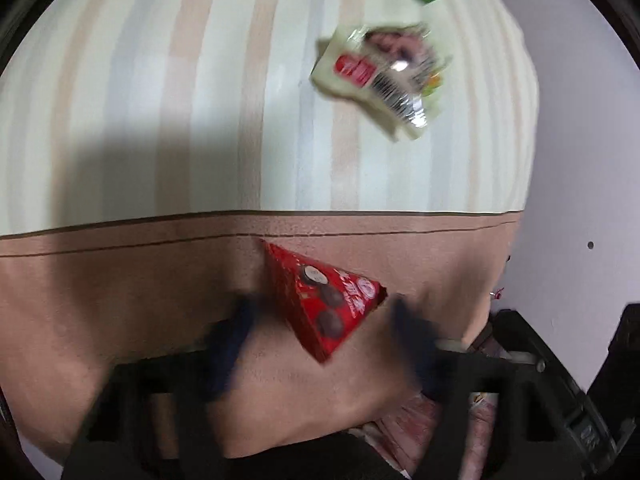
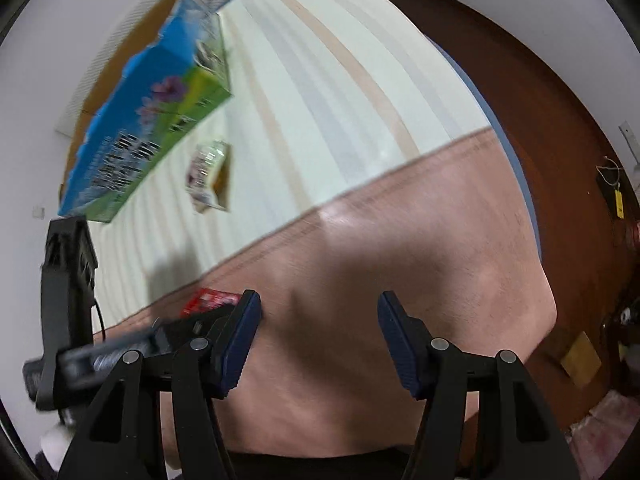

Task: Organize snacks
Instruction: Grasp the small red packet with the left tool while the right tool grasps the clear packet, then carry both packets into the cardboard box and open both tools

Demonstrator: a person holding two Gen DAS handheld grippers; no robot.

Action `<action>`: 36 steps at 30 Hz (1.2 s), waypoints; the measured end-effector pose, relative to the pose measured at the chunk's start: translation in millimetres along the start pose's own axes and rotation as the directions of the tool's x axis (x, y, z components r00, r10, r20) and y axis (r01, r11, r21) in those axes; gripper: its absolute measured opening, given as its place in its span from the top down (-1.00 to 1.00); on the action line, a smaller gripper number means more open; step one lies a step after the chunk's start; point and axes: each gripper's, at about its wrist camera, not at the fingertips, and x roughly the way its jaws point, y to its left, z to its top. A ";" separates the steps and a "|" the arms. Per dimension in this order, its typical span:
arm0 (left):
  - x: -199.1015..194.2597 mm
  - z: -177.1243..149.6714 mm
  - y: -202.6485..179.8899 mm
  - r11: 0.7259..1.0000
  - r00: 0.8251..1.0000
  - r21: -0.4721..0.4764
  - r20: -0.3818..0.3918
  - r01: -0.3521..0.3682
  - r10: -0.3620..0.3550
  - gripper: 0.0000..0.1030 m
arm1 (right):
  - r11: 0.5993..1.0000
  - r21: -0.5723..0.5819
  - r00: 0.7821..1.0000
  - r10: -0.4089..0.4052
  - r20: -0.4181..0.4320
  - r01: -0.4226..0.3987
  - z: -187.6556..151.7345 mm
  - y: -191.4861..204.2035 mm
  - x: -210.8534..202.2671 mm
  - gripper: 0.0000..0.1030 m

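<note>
Striped cream bedding (image 1: 180,100) fills most of both views, with a pink-brown band (image 1: 120,300) across its near end; I read it as a bed, dropping to dark floor (image 2: 540,80) from 1 to 4 o'clock in my right view. The blue-green box (image 2: 132,120) stands open-topped at 10 o'clock there, and I take it for the place the snacks go. A pale packet (image 1: 380,80) lies at 1 o'clock in the left view, well short of the box. The red wedge pack (image 1: 324,300) lies on the band between my left gripper (image 1: 324,328) fingers, which stand apart and blurred, not touching it as far as I can tell. My right gripper (image 2: 318,340) hangs with fingers spread and nothing between them.

I judge the step to be picking up the red pack. Next I need to settle the left fingers around its slanting sides and close, then carry it toward 12 o'clock. The cloth ahead is bare, so the route is free; the bed's edge lies close at 3 o'clock on the left
</note>
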 end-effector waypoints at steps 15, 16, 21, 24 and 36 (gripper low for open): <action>-82.3 29.3 77.5 0.972 0.954 -0.154 0.217 -0.176 0.207 0.35 | 0.985 -0.051 0.985 0.162 -0.061 -0.166 85.9 91.5 59.7 -0.50; -83.9 32.1 83.2 0.971 0.955 -0.166 0.216 -0.170 0.204 0.34 | 0.985 -0.061 0.985 0.158 -0.066 -0.162 93.9 101.9 69.0 -0.50; -78.7 40.0 111.5 0.968 0.976 -0.234 0.177 -0.085 0.128 0.26 | 0.992 -0.113 0.995 0.052 -0.079 -0.061 110.8 132.4 107.2 -0.43; -74.1 39.0 122.3 0.964 0.983 -0.264 0.168 -0.025 0.072 0.23 | 0.976 -0.212 0.997 0.022 -0.073 -0.037 102.9 148.8 111.9 -0.01; -55.1 47.5 117.4 0.967 0.980 -0.234 0.149 -0.095 0.133 0.17 | 0.965 -0.213 0.976 0.114 -0.186 -0.153 55.7 148.5 121.1 0.16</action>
